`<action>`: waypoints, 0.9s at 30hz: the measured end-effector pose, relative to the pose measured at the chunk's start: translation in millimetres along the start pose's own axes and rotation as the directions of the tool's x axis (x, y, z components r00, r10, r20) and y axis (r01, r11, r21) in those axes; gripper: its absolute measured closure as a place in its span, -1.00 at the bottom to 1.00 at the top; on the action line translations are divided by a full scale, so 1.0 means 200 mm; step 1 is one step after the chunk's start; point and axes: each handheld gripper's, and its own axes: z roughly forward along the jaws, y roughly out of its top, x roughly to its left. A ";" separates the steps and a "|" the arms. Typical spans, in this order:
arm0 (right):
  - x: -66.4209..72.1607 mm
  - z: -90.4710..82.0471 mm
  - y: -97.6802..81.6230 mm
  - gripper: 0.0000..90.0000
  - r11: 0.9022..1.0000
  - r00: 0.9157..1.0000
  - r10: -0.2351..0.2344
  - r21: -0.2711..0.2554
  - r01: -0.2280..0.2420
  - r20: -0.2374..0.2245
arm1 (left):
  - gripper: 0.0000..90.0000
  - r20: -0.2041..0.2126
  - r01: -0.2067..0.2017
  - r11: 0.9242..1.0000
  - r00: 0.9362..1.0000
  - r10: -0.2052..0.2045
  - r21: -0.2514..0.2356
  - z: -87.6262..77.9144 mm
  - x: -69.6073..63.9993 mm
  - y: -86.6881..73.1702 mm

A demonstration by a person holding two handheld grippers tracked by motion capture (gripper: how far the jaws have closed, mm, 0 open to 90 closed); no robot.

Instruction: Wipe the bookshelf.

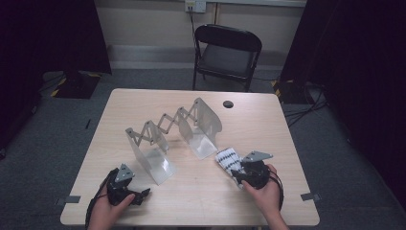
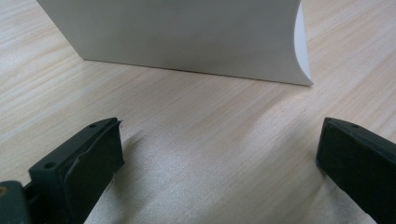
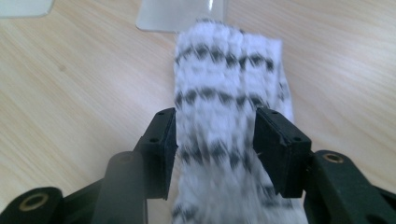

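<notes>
The right gripper (image 3: 215, 144) straddles a white cloth with black zigzag stripes (image 3: 229, 93), its jaws apart and not pressing it; the cloth lies flat on the light wooden desk (image 1: 268, 129) near the right edge. Just beyond stands a silver expanding metal file rack (image 1: 172, 129), blocking the way forward. The left gripper (image 2: 219, 154), jaws wide with nothing between, faces bare desk before the rack's near plate.

Two hand-held grippers at a tabletop with an expanding rack

The metal accordion rack (image 1: 172, 136) stands mid-tabletop (image 1: 268, 124). Just right of its nearer-right plate lies a black-and-white patterned cloth (image 1: 227, 161), with the right gripper (image 1: 238, 175) at the cloth's near end. The left gripper (image 1: 143, 193) rests near the front edge, left of and below the rack. A black folding chair (image 1: 226, 55) stands beyond the rack.
</notes>
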 end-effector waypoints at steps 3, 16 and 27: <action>0.00 0.03 0.03 0.10 1.000 1.000 -0.002 0.007 0.002 0.001 | -1.00 0.000 0.000 1.000 1.000 0.000 0.000 0.00 0.00 0.00; -0.03 0.15 0.04 0.39 0.996 1.000 -0.023 0.083 0.023 0.007 | -1.00 0.000 0.000 1.000 1.000 0.000 0.000 0.00 0.00 0.00; -0.06 0.16 0.04 0.79 0.994 0.998 0.069 0.085 -0.070 0.014 | -1.00 -0.001 0.000 1.000 1.000 0.000 -0.001 0.00 0.00 0.00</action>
